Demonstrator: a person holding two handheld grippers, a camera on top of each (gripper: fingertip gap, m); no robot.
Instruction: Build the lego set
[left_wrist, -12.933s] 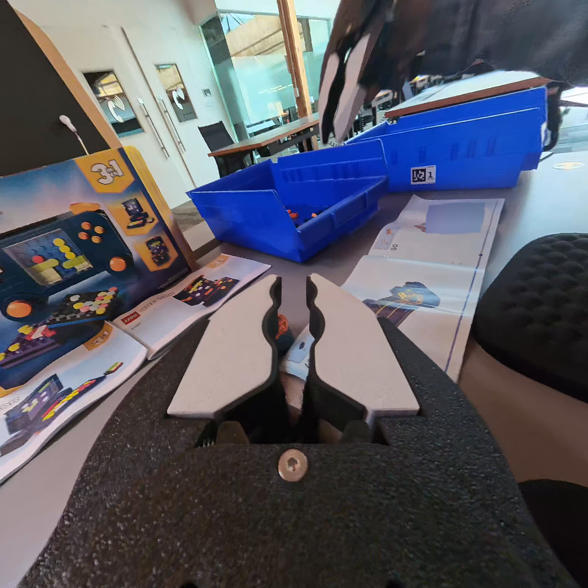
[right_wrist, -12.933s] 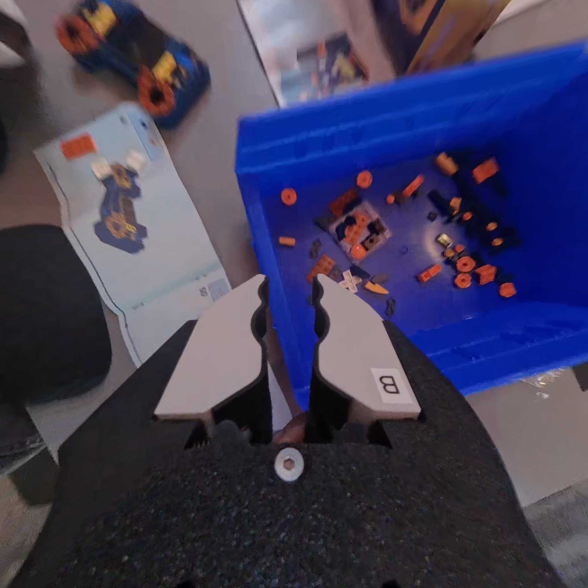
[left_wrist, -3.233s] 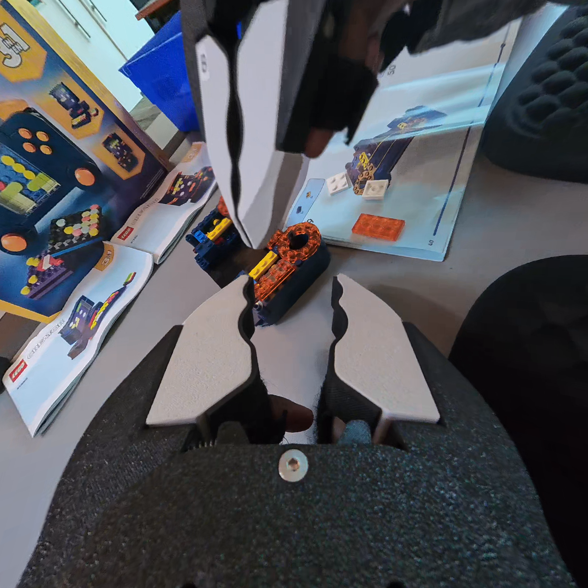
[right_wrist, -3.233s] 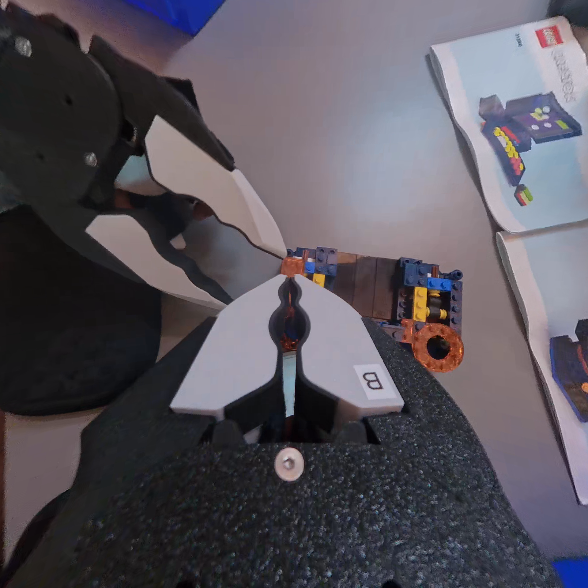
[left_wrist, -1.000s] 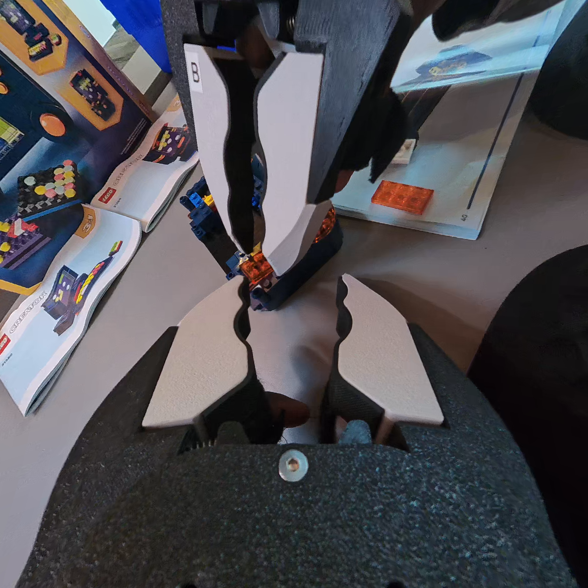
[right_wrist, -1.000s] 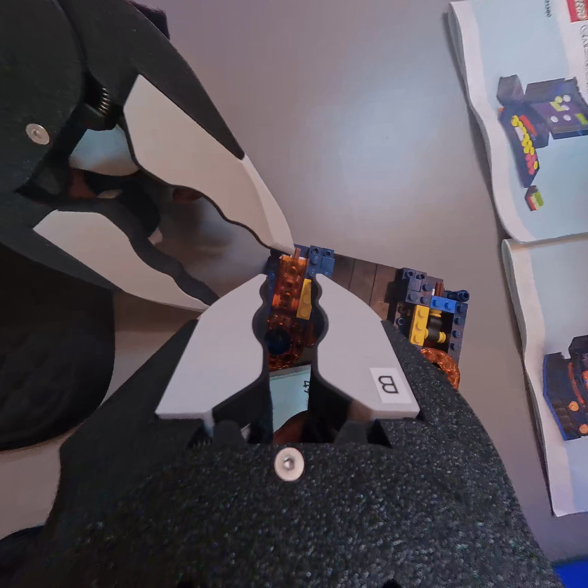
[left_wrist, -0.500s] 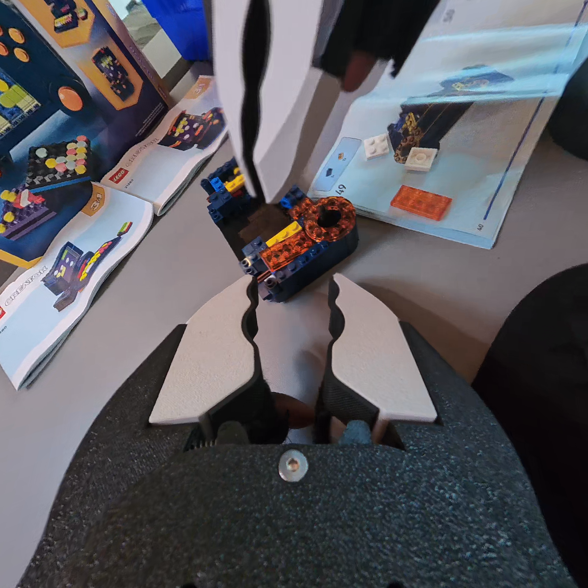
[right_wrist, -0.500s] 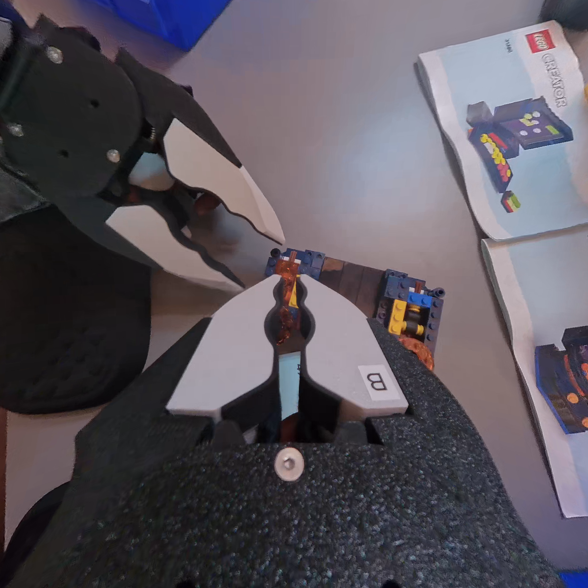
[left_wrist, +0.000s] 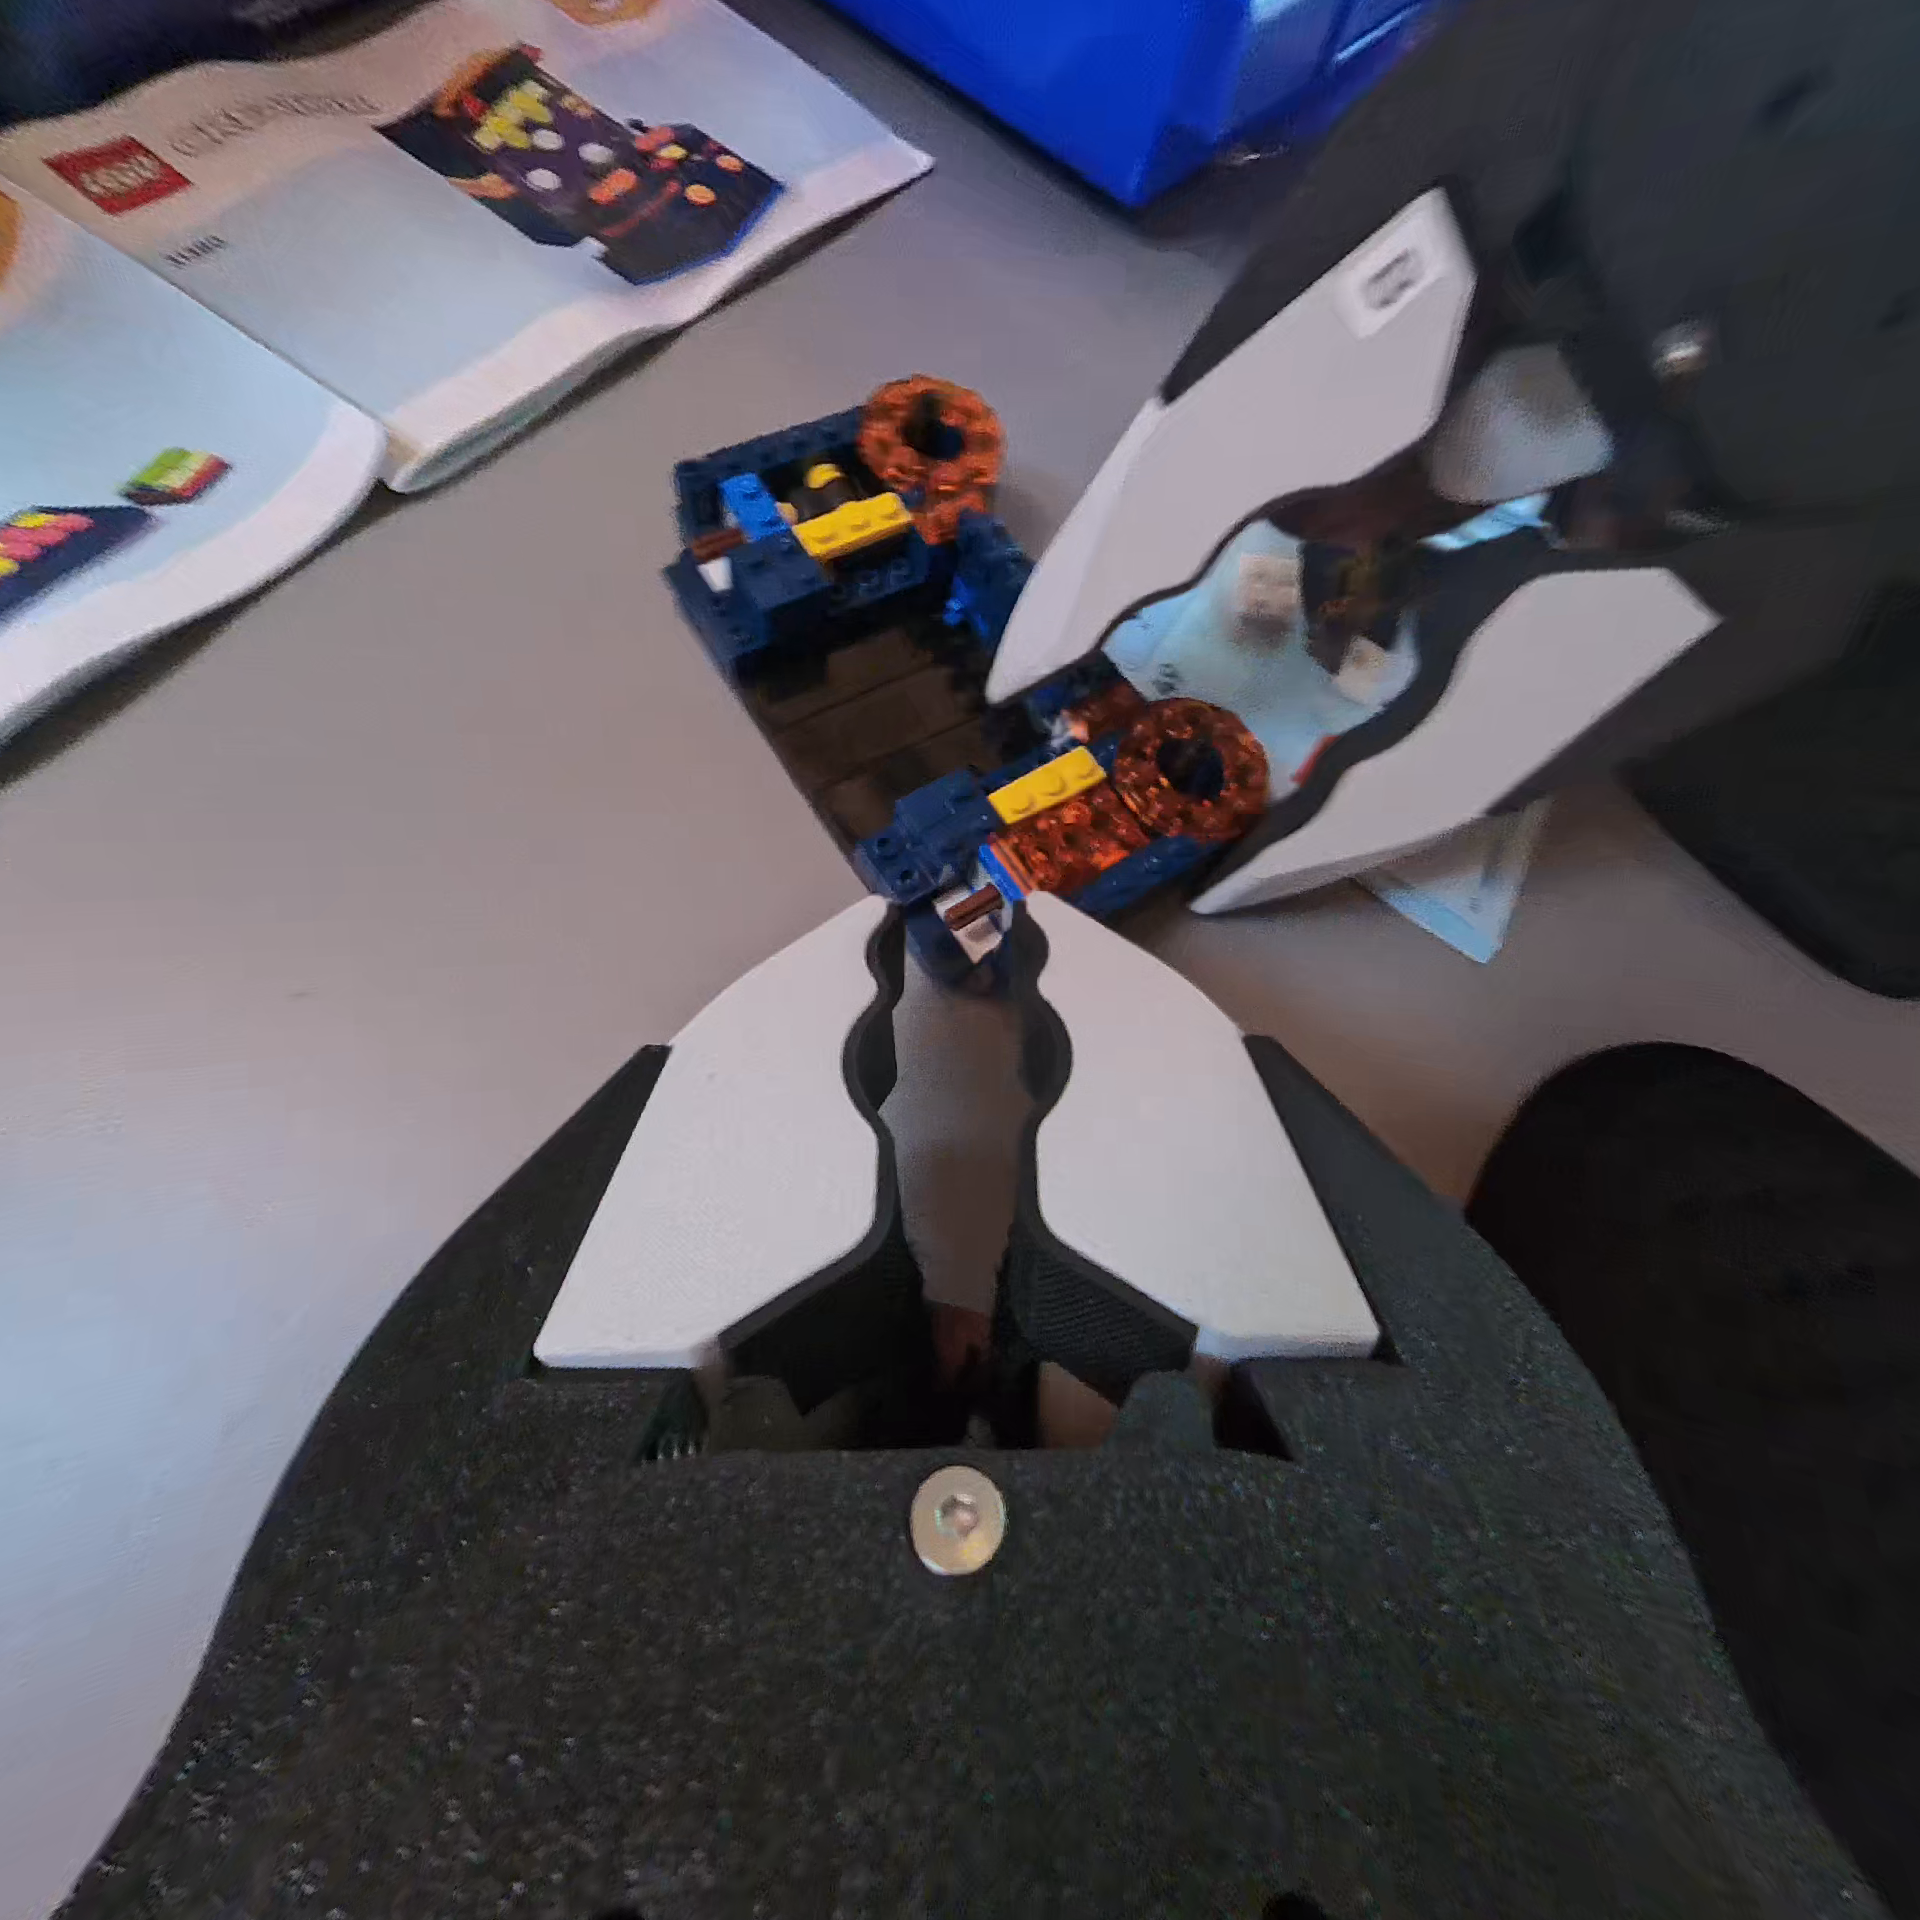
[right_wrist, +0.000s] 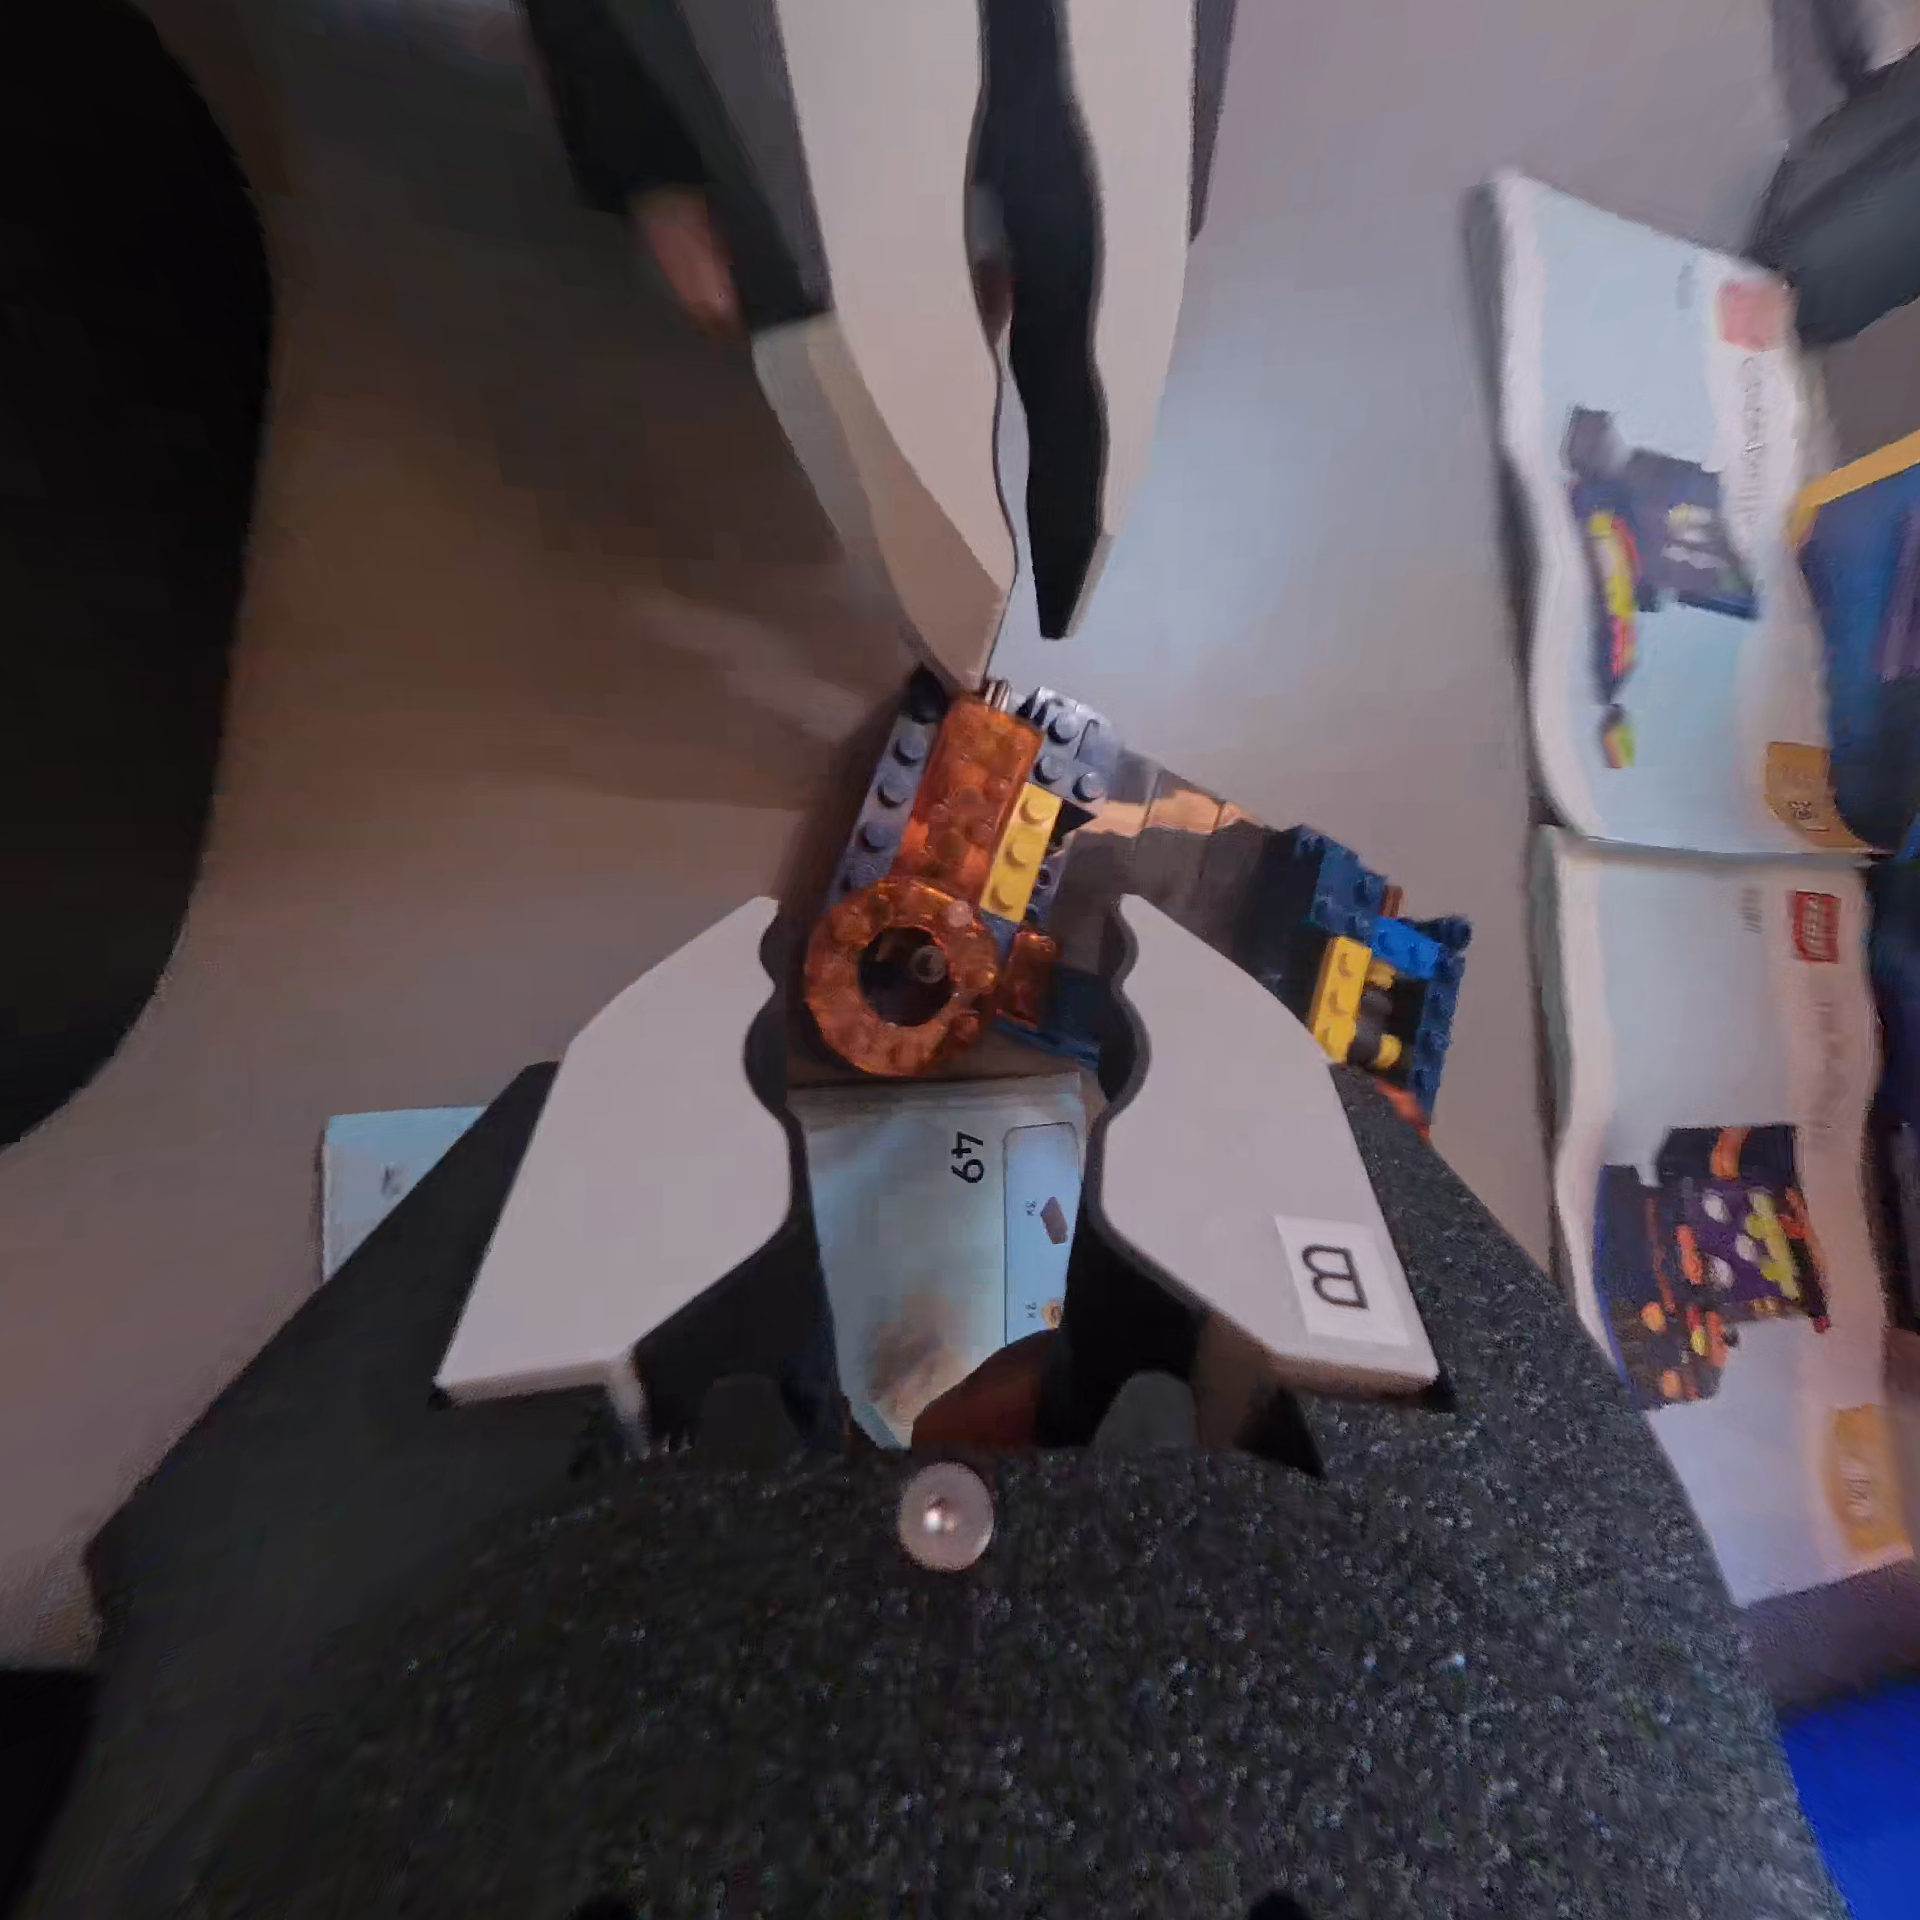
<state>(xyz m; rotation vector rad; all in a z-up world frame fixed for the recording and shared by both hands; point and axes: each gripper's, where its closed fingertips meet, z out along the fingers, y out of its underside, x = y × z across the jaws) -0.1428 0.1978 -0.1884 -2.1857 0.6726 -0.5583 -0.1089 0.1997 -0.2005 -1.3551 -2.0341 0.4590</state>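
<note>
The near corner of a dark blue brick model (left_wrist: 961, 831) on the grey desk (left_wrist: 364, 883) is clamped between the narrowly parted pads of the left tool (left_wrist: 956, 914). Beyond, its orange ring end (right_wrist: 904, 987) is straddled untouched by the wide-open right tool (right_wrist: 945, 914). Booklets (left_wrist: 468, 239) lie farther off.

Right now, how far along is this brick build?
Done: the brick model carries an orange ring at each end. In hand: the left tool pinches one end; the right tool stands open around the ring there. Left: cannot tell; the open booklet lies under the right tool.
</note>
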